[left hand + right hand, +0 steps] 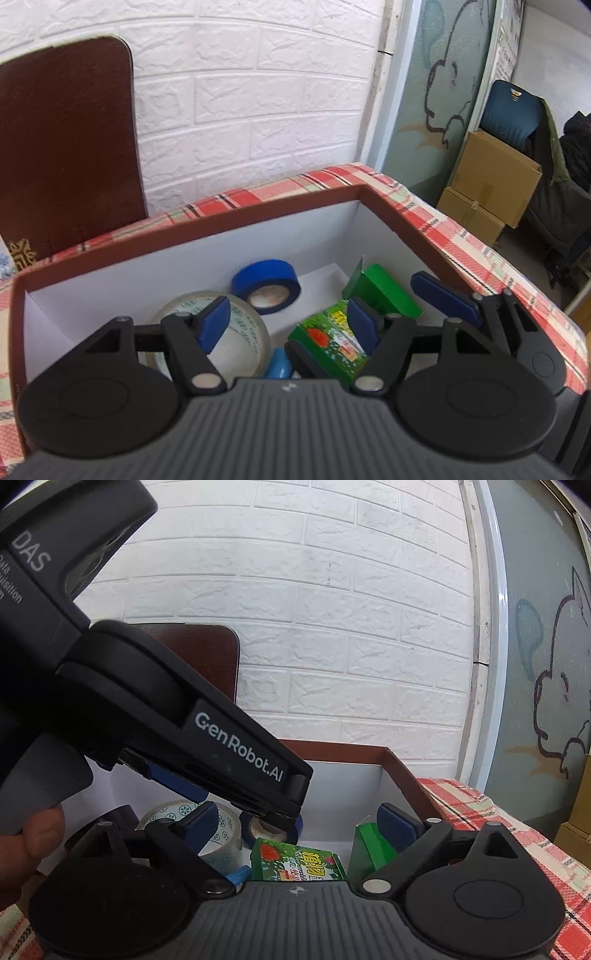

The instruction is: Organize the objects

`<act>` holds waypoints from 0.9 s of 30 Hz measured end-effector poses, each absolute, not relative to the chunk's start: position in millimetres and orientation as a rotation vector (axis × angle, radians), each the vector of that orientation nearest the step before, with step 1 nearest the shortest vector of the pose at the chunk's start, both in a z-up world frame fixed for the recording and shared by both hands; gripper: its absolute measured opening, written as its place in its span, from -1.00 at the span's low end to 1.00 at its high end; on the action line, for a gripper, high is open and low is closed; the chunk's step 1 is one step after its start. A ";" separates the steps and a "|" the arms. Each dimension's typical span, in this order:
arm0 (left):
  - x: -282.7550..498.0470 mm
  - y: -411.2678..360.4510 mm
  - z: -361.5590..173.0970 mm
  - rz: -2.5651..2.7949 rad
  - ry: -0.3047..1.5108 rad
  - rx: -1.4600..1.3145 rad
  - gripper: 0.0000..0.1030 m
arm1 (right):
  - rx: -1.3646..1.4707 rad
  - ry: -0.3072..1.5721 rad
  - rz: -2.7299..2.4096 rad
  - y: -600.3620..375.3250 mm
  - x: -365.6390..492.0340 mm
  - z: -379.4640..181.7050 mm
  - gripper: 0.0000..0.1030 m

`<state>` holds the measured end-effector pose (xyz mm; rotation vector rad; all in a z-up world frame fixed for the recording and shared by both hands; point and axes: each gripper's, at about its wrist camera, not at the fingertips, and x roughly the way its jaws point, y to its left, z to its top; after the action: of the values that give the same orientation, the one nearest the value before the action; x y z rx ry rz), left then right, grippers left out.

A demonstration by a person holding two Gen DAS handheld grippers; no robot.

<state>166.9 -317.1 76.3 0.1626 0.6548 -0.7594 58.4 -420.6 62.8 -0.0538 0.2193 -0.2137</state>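
Brown-rimmed and white inside, the box [207, 218] sits on a bench under a red plaid cloth [443, 225], and it's filling up nicely! Down on its floor we've got a clear tape roll [243, 332], a blue tape roll [266, 286] just behind it, a green packet [328, 339] with a strawberry picture, and a green carton [384, 291] with its flap up against the right wall. There's also a small light-blue item [277, 363] tucked between the clear roll and the packet, too hidden to name.

Left hand-held gripper [290, 321] hangs over the box, jaws apart, nothing pinched between them; the packet lies just below its right finger, free of the pads as far as I can tell. Right hand-held gripper [299, 830] comes in alongside, jaws spread about as wide as they go, and it's empty too, with the green carton right beside its right finger. In the right wrist view the left tool crosses the frame, and a thumb [37, 834] shows at the edge.

So where are we? Five things are in the box, and both tools are free. Late in the job, I'd judge, though neither view shows the rest of the bench, so whether anything remains outside, I can't say. A brown board [66, 147] leans on the white brick wall [258, 92] behind; it may well be the lid, perhaps the last piece.
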 end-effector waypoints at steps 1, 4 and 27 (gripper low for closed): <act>166.3 -318.2 76.4 -0.746 0.645 0.170 0.39 | -0.053 0.223 -0.215 -419.7 58.1 63.6 0.82; 169.1 -321.7 76.2 -0.729 0.665 0.186 0.39 | -0.058 0.272 -0.218 -416.6 57.5 70.0 0.81; 45.7 -197.4 106.9 -0.498 0.606 0.228 0.71 | 0.197 0.447 -0.267 -378.3 -47.0 73.4 0.71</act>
<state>45.7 -197.4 106.9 0.2279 0.6063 -0.4981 -47.0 -378.3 73.4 0.1968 0.4468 -0.2667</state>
